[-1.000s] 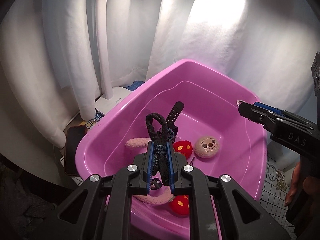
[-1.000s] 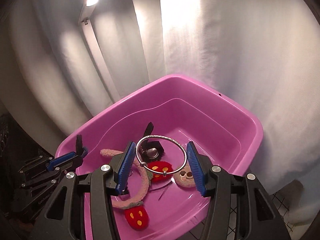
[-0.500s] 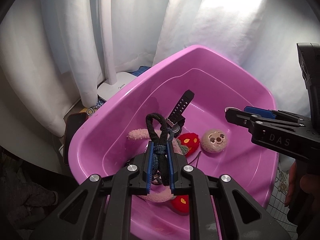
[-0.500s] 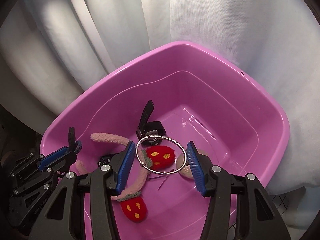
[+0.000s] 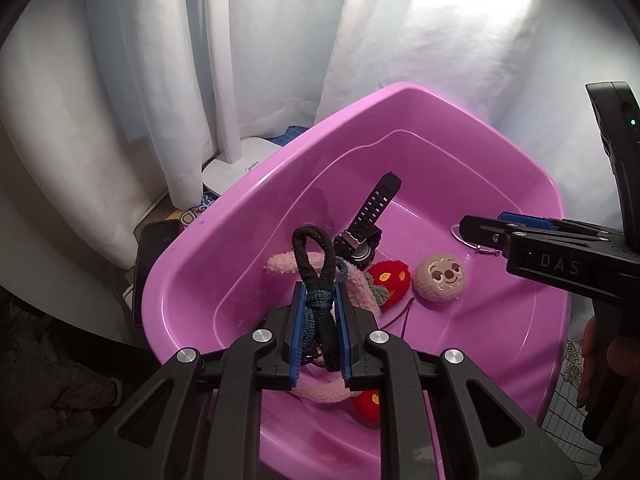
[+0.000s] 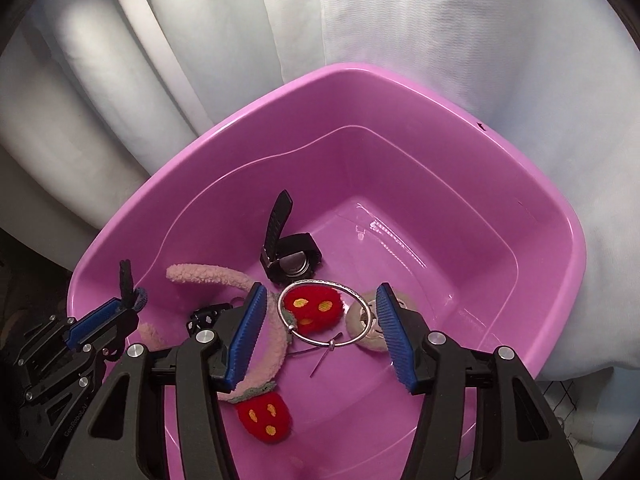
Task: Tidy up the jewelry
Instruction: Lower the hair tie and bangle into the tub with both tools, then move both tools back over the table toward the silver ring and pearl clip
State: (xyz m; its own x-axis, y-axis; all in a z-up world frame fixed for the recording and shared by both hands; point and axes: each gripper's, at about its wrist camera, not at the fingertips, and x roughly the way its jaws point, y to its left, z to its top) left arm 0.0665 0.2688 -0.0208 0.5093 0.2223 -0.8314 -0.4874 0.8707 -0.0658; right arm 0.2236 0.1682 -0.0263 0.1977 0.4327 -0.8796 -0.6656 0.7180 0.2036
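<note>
The left gripper (image 5: 320,332), jaws easing apart, pinches soft, light hair ties (image 5: 318,280) over the pink tub (image 5: 460,112), while the right gripper's (image 6: 320,332) opening jaws free a stiff, slippery silver bangle (image 6: 324,312) between them.

Silver bangle (image 6: 325,311) sits between the right gripper's (image 6: 320,332) opening pads over the pink basin (image 6: 440,92). Black and blue hair ties (image 5: 316,276) are pinched upright between blue pads; black watch (image 6: 289,258) lies inside, strap tilted up.

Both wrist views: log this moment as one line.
left gripper shut on hair ties | right gripper opening, bangle between | over basin
</note>
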